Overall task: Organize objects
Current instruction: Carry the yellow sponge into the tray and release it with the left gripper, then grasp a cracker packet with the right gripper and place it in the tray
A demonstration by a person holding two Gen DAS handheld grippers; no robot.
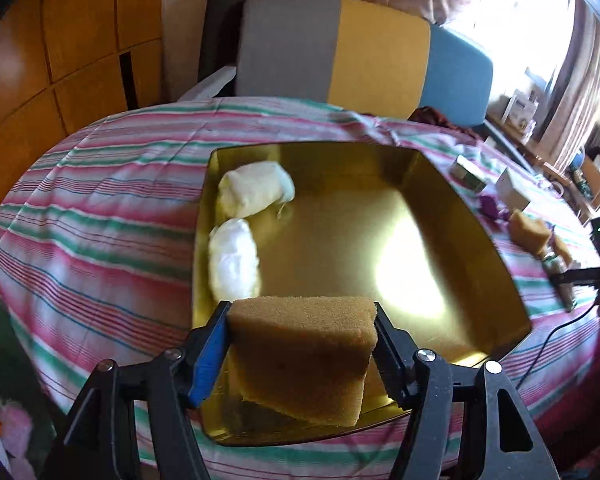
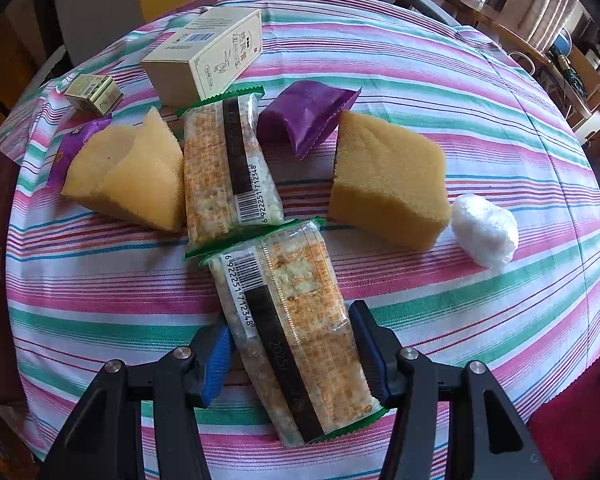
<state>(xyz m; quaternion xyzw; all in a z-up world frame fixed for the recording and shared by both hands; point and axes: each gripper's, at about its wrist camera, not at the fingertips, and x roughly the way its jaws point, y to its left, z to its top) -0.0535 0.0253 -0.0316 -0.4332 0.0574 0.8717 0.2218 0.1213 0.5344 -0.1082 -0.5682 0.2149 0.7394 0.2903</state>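
Note:
My left gripper (image 1: 300, 306) is shut on a tan sponge block (image 1: 304, 352), which hangs tilted over the near edge of a golden tray (image 1: 340, 220). Two white wrapped balls (image 1: 256, 188) (image 1: 234, 258) lie along the tray's left wall. My right gripper (image 2: 288, 318) points down at the striped cloth and is shut on a cracker packet (image 2: 292, 332) that lies there. A second cracker packet (image 2: 228, 168) lies just beyond it. Two more sponge blocks (image 2: 128, 176) (image 2: 388, 184), a purple packet (image 2: 300, 120) and a white ball (image 2: 484, 232) are spread around it.
A cream box (image 2: 208, 52), a small green box (image 2: 94, 94) and another purple packet (image 2: 76, 144) lie at the far left of the striped tablecloth (image 2: 460, 80). A grey, yellow and blue chair back (image 1: 340, 48) stands behind the table. A wooden cabinet (image 1: 60, 40) is at the left.

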